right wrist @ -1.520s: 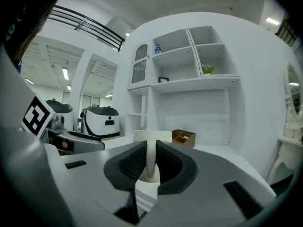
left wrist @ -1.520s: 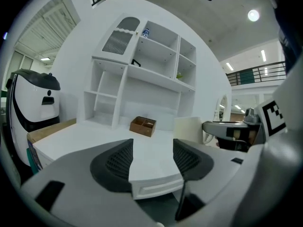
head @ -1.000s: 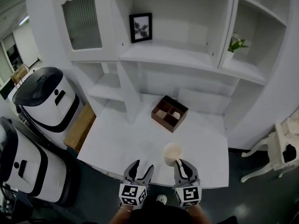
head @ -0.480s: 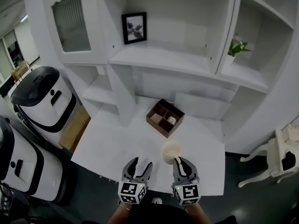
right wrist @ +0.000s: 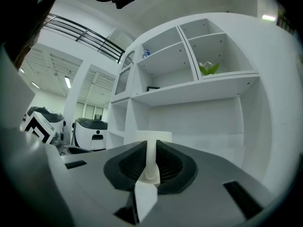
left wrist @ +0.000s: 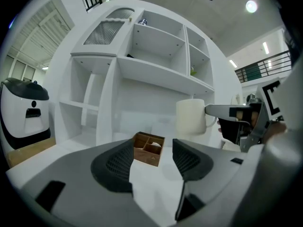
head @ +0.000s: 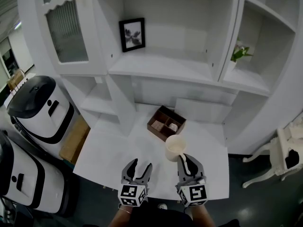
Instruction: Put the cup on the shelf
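Holding the cup (head: pixel 175 147) by its handle, my right gripper (head: pixel 187 163) has its jaws clamped on that thin loop. In the right gripper view the handle (right wrist: pixel 150 157) stands upright between the ribbed pads. The cup hangs upright in the air above the white table (head: pixel 111 148), near its front edge and well short of the shelf (head: pixel 161 69).

I judge it to be glazed ceramic: stiff, fairly light, smooth enough to slip, and likely to chip if it knocks a shelf edge. The handle is the sensible hold, though the body sits out ahead of the jaws and could swing about the pads, so I would set it down gently and level.

My left gripper (head: pixel 138 166) hovers beside it, jaws apart, nothing between them.

From above the cup looks empty. Beyond it on the table sits a brown wooden box (head: pixel 165 123) split into compartments. One holds something pale that I cannot identify; the others look bare.
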Available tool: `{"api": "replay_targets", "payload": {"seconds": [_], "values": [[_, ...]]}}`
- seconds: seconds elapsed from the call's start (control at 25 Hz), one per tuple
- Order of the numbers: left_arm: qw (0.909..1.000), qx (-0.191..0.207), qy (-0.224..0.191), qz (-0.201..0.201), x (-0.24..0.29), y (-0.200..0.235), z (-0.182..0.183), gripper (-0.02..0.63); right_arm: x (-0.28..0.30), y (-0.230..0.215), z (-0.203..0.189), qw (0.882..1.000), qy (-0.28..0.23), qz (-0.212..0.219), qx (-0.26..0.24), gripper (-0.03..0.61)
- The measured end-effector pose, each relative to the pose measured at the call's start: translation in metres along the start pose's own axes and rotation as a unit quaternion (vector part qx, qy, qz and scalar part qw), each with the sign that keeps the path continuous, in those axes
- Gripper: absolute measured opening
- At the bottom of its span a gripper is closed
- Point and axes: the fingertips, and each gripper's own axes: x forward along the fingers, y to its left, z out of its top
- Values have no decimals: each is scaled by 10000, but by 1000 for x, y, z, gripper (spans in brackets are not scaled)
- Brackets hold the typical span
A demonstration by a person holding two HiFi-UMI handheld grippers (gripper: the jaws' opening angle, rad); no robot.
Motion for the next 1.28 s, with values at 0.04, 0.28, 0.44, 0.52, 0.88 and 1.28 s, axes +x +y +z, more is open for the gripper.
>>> {"api": "replay_targets", "payload": {"seconds": [0.04,0.28,0.44,0.52,0.88,1.28], "values": [[10000,19,7,-26,2,2,2,255,3,0,5,10000,-34,-24,9,57],[9999,33,25,-103,13,10,11,253,16,-1,40,9996,-208,48,-180,57],[9998,74,6,-204,19,9,15,252,21,-5,70,9990,-408,75,-195,57],[9995,77,-33,-311,21,6,18,252,22,-6,87,9983,-530,130,-202,57],[9991,4,-256,-347,24,11,37,252,31,-16,177,9897,-1369,320,-286,57],[9988,-60,-401,-260,23,28,50,253,55,-30,260,9777,-2031,244,-473,57]]}}
